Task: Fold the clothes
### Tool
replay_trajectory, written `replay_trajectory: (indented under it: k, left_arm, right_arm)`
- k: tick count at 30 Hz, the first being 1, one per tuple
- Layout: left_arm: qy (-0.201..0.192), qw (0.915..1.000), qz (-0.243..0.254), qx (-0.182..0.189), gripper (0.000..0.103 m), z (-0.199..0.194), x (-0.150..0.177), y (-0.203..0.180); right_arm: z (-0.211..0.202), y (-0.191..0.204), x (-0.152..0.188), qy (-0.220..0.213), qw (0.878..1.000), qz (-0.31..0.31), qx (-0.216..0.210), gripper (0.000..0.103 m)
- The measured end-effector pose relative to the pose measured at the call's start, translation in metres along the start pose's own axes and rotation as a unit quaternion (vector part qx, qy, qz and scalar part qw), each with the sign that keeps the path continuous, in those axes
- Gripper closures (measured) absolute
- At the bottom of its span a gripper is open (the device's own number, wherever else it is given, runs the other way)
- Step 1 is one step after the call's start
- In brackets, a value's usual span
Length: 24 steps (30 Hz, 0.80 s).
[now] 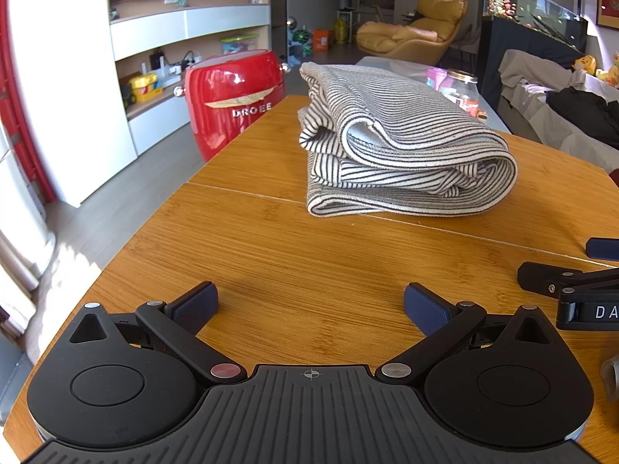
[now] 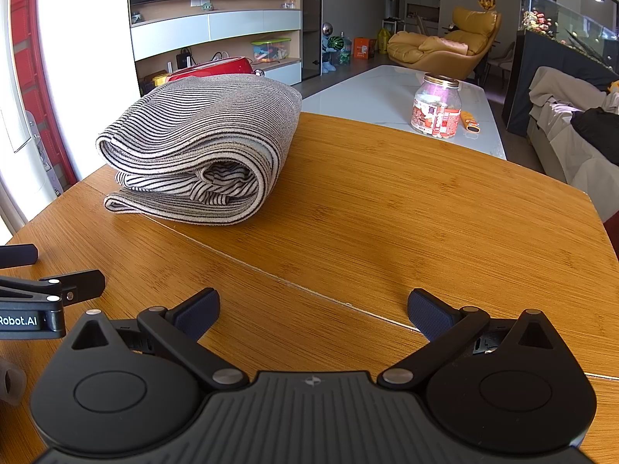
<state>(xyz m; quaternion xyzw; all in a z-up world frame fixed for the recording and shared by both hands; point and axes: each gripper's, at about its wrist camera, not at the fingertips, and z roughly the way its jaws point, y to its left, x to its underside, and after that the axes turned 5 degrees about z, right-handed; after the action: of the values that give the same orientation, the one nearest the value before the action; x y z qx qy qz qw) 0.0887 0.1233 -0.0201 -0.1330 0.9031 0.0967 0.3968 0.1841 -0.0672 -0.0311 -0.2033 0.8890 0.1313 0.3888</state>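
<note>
A grey-and-black striped garment (image 1: 402, 143) lies folded into a thick bundle on the wooden table (image 1: 271, 239), toward its far side. In the right wrist view the same striped garment (image 2: 201, 147) sits at the left. My left gripper (image 1: 309, 309) rests low near the table's front edge, open, nothing between its blue pads. My right gripper (image 2: 313, 313) is likewise open and empty, well short of the bundle. Each gripper shows at the edge of the other's view: the right gripper (image 1: 580, 270) at far right, the left gripper (image 2: 42, 270) at far left.
A red barrel-shaped stool (image 1: 236, 96) stands beyond the table's left far corner. A white low table (image 2: 387, 92) behind carries a clear jar (image 2: 437, 106). A sofa with clothes (image 2: 572, 127) is at right; a yellow armchair (image 2: 445, 46) farther back.
</note>
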Motion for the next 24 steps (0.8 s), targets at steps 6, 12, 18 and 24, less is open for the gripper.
replay_trajectory:
  k: [6, 12, 18, 24]
  left_arm:
    - [0.000, 1.0000, 0.000, 0.000, 0.000, 0.0007, -0.0006, 0.0007]
    - [0.000, 1.0000, 0.000, 0.000, 0.000, 0.0011, -0.0007, 0.0013]
    - [0.000, 1.0000, 0.000, 0.001, 0.000, 0.0008, -0.0005, 0.0014]
    - [0.000, 1.0000, 0.000, 0.002, 0.000, 0.0009, -0.0002, 0.0025]
  right_arm:
    - [0.0014, 0.0008, -0.0004, 0.001, 1.000, 0.001, 0.002, 0.000]
    - [0.0019, 0.0018, -0.0005, 0.003, 1.000, 0.001, 0.003, 0.000]
    - [0.0017, 0.0029, -0.0008, 0.004, 1.000, 0.001, 0.003, 0.000]
    - [0.0016, 0.0032, -0.0006, 0.004, 1.000, 0.001, 0.003, 0.000]
